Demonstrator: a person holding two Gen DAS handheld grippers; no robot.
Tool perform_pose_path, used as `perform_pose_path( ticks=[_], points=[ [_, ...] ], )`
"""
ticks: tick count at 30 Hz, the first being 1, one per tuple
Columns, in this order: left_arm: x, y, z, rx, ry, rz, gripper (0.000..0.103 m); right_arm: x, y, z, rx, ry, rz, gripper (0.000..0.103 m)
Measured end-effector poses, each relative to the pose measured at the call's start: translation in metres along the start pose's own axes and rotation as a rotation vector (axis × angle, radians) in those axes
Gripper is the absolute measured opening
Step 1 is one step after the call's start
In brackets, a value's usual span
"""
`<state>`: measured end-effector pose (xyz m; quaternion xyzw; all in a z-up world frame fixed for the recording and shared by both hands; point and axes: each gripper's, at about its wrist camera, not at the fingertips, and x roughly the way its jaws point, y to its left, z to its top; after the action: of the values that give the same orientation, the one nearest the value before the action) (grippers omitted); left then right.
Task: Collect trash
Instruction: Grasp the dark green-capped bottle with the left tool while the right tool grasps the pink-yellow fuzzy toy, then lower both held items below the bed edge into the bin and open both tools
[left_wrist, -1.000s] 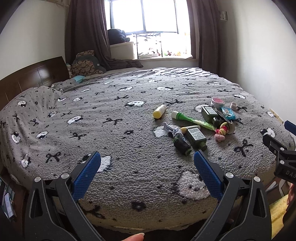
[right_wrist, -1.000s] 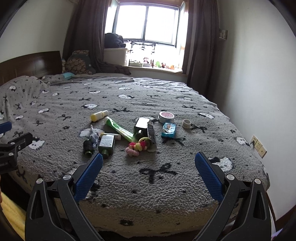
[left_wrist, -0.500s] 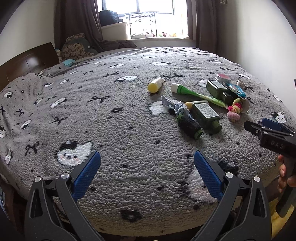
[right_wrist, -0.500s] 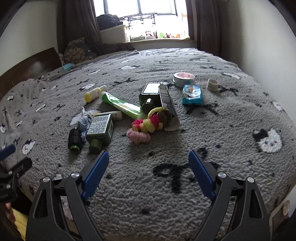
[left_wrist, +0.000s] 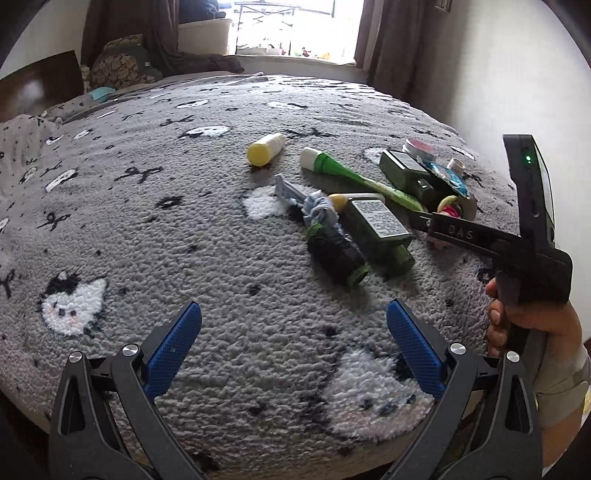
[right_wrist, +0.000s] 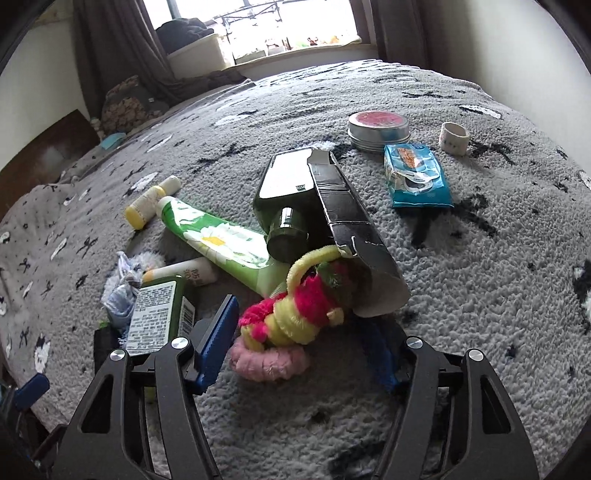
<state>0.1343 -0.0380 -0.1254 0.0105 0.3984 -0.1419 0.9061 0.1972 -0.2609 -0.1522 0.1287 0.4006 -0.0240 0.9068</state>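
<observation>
A heap of items lies on the grey bed cover (left_wrist: 184, 229). It holds a pink, red and yellow bundle of hair ties (right_wrist: 288, 321), an open dark carton (right_wrist: 351, 225), a green tube (right_wrist: 218, 240), a dark green bottle (right_wrist: 284, 199) and a labelled green bottle (right_wrist: 155, 317). My right gripper (right_wrist: 299, 343) is open, its jaws either side of the hair ties, the right one under the carton. My left gripper (left_wrist: 291, 347) is open and empty, just short of a dark roll with a green end (left_wrist: 336, 254). The right gripper shows in the left wrist view (left_wrist: 480, 240).
A blue wipes packet (right_wrist: 417, 177), a round tin (right_wrist: 378, 127), a small white ring (right_wrist: 454, 137) and a yellow-capped bottle (right_wrist: 147, 201) lie further back. A crumpled blue-white scrap (right_wrist: 122, 291) lies by the labelled bottle. Window and curtains stand beyond the bed; a wall lies to the right.
Both grippers have moved forward over the bed. The right one has dropped to the heap and now straddles the hair ties. The left one has come closer to the dark roll.
</observation>
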Motion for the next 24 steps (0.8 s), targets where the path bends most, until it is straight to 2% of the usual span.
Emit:
perform_pose_path(
  ticks=[2,4,7,13,15,16,17,19,24],
  points=[
    [0.011,-0.008,0.004,0.012,0.019,-0.005,0.075,-0.001,0.001,-0.001,-0.028,-0.007,-0.024,0.053],
    [0.024,-0.013,0.007,0.01,0.041,0.001,0.064,-0.003,-0.003,-0.003,-0.039,-0.013,-0.028,0.043],
    [0.036,-0.02,0.01,0.01,0.052,-0.001,0.063,-0.009,-0.009,-0.004,-0.038,-0.015,-0.013,0.034],
    [0.05,-0.028,0.021,0.006,0.052,0.02,0.063,-0.02,-0.018,-0.009,-0.026,-0.016,0.015,0.033],
    [0.057,-0.029,0.024,0.004,0.06,0.018,0.052,-0.023,-0.019,-0.011,-0.033,-0.018,0.012,0.033],
    [0.059,-0.028,0.025,0.002,0.063,0.025,0.043,-0.024,-0.019,-0.012,-0.04,-0.019,0.01,0.032],
    [0.06,-0.027,0.025,0.004,0.065,0.029,0.04,-0.026,-0.019,-0.014,-0.048,-0.021,0.006,0.032],
    [0.058,-0.025,0.023,0.01,0.066,0.018,0.035,-0.032,-0.019,-0.018,-0.064,-0.024,0.001,0.032],
    [0.047,-0.019,0.016,0.032,0.055,-0.004,0.031,-0.047,-0.018,-0.03,-0.094,-0.034,0.008,0.032]
  ],
)
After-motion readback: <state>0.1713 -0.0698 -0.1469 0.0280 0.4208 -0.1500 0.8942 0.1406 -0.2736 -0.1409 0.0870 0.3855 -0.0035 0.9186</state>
